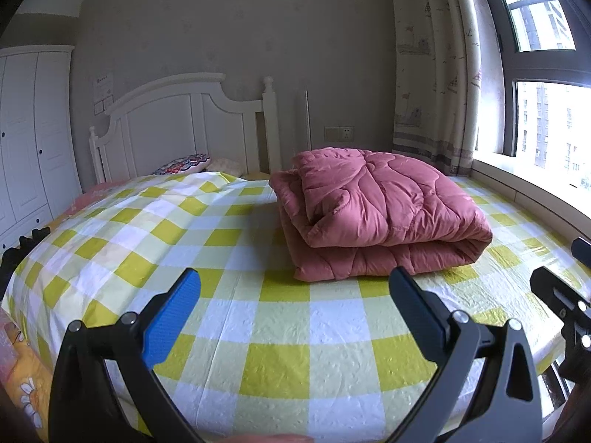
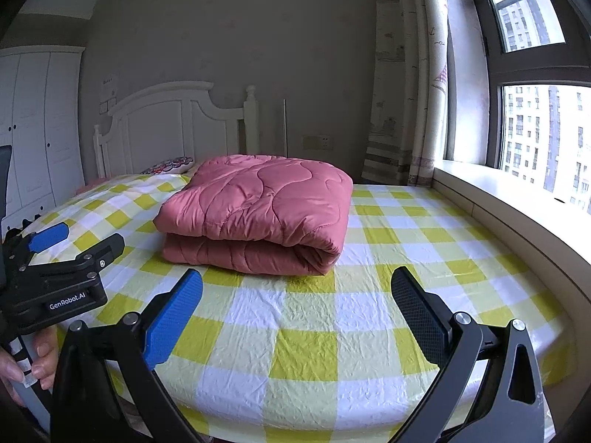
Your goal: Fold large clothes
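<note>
A pink quilted comforter (image 1: 380, 217) lies folded into a thick bundle on the yellow-and-white checked bed sheet (image 1: 280, 339); it also shows in the right wrist view (image 2: 258, 217). My left gripper (image 1: 295, 288) is open and empty, held above the sheet short of the bundle. My right gripper (image 2: 295, 288) is open and empty, also short of the bundle. The left gripper shows at the left of the right wrist view (image 2: 74, 240), open. Part of the right gripper (image 1: 565, 288) shows at the right edge of the left wrist view.
A white headboard (image 1: 184, 125) stands at the far end with a patterned pillow (image 1: 184, 164) before it. A white wardrobe (image 1: 29, 140) is on the left. A window sill (image 2: 517, 199) and curtain (image 1: 432, 74) run along the right side.
</note>
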`<act>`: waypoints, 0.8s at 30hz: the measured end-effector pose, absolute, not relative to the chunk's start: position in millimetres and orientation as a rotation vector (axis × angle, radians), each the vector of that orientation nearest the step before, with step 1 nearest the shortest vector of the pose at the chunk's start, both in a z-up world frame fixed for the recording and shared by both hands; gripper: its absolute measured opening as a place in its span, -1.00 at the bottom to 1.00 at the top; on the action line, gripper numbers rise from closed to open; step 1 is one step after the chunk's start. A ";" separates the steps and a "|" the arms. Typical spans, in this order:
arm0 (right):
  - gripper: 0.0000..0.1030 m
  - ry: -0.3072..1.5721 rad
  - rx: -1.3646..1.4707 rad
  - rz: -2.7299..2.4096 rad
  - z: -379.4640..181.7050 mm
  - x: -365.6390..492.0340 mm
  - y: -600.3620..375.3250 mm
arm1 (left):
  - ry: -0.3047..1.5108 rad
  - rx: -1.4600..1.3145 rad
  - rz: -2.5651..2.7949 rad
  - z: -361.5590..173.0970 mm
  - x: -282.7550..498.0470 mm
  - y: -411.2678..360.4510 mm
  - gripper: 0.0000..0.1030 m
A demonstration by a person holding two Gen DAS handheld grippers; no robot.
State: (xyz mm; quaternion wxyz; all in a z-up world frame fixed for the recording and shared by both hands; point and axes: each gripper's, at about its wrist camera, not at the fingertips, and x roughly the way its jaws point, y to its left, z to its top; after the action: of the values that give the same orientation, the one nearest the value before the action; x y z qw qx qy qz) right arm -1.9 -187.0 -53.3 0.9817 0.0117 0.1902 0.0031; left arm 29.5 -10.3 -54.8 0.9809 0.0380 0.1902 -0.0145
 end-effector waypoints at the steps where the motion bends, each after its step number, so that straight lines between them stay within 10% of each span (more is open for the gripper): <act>1: 0.91 0.381 0.024 0.006 -53.2 -2.2 -187.2 | 0.383 0.076 -0.030 -54.7 29.4 -10.2 0.96; 24: 0.91 0.383 0.037 0.011 -54.8 -1.1 -183.9 | 0.385 0.077 -0.028 -55.1 28.6 -8.4 0.96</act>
State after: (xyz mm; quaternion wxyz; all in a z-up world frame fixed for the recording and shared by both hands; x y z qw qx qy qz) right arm -1.1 -183.9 -54.8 0.9815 0.0181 0.1904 0.0055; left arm 28.6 -8.4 -55.1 0.9807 0.0382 0.1911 -0.0139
